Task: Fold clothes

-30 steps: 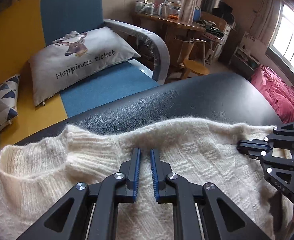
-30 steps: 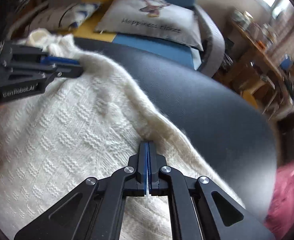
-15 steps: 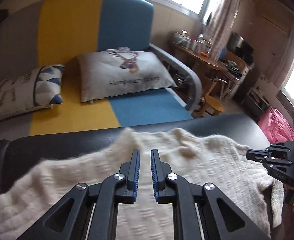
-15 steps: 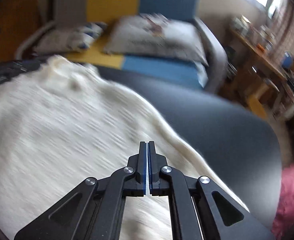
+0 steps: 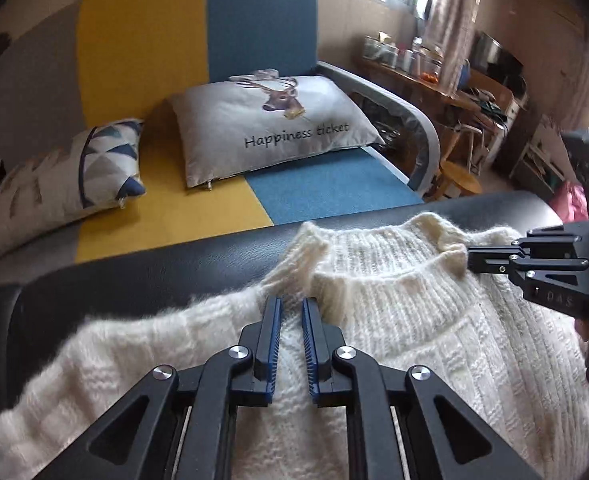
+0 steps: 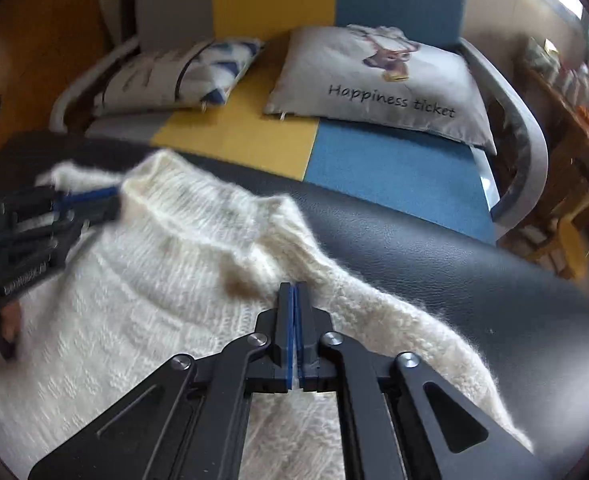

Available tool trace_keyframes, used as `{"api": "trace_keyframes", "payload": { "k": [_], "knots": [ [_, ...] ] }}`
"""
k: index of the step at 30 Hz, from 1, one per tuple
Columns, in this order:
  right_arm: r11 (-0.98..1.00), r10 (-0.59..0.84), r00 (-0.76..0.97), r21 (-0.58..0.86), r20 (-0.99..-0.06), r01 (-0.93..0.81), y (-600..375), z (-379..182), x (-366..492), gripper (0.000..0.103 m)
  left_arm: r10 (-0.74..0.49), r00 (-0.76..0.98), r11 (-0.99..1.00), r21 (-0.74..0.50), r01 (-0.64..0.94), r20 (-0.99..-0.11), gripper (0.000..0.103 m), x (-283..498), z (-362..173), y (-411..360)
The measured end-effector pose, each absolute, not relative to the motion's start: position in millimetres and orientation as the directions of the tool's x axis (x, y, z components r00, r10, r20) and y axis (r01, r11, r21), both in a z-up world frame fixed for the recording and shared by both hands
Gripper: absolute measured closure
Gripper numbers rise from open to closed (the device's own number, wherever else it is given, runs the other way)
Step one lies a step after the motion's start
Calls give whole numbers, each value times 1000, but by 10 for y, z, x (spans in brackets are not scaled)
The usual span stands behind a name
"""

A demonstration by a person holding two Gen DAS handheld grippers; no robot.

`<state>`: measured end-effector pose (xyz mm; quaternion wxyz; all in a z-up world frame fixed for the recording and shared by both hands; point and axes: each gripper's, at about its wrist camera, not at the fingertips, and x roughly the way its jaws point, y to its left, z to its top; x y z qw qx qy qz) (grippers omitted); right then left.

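Observation:
A cream knit sweater (image 5: 414,320) lies spread on a black leather surface (image 5: 134,280), its ribbed collar (image 5: 390,240) toward the sofa. My left gripper (image 5: 292,304) sits just left of the collar over the shoulder. Its blue pads stand a narrow gap apart with nothing pinched. My right gripper (image 6: 294,288) is shut, pads together, with its tip on the shoulder just right of the collar. In the left wrist view the right gripper (image 5: 470,262) touches the collar's right corner. In the right wrist view the left gripper (image 6: 94,200) lies at the collar's left side on the sweater (image 6: 154,300).
Beyond the black surface (image 6: 434,248) stands a yellow, blue and grey sofa (image 5: 314,192) with a deer pillow (image 5: 274,128) and a triangle-patterned pillow (image 5: 66,176). A cluttered wooden desk (image 5: 434,80) and a round stool (image 5: 460,174) are at the right, with pink cloth (image 5: 572,200) behind.
Both grippers have slid leftward along the sweater's far edge and now flank the collar. Neither gripper's jaws have changed.

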<state>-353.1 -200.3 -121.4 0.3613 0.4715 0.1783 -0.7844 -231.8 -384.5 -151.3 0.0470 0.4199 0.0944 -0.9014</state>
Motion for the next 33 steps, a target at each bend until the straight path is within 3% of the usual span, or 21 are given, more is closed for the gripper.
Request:
{"api": "trace_keyframes", "payload": {
  "k": [4,9,15,18,22,27,30,33],
  "knots": [
    [-703,-458,-269,160,-848,693,-1860,-1238,-3630,103,40,-664,-962,-208,176,-747,91,-2240,-1432,-3916],
    [-646,-494,-300,114,-816,755,-2033,-980,-3460,100,44,-732,-962,-226,152,-680,91,-2180,-1193,-3937],
    [-632,-418,-296,41,-859,774,-2367,-1129,-3476,100,-25,-600,-973,-119,199,-799,92,-2533,-1463,-3952],
    [-677,-417,-315,60,-853,733,-2295,-1237,-3553,102,-69,-621,-968,-99,232,-781,92,-2455,-1481,-3959],
    [-706,-434,-305,110,-847,700,-2210,-1188,-3595,101,-57,-630,-944,-164,287,-774,93,-2372,-1425,-4046],
    [-631,-544,-286,161,-789,759,-2304,-899,-3379,97,18,-695,-958,-211,193,-719,93,-2290,-1255,-3932],
    [-553,-593,-194,219,-782,804,-2497,-883,-3270,97,29,-644,-974,-166,152,-764,93,-2460,-1363,-3795],
    [-562,-490,-200,132,-849,817,-2739,-1109,-3225,97,4,-618,-968,-159,195,-786,92,-2535,-1503,-3823]
  ]
}}
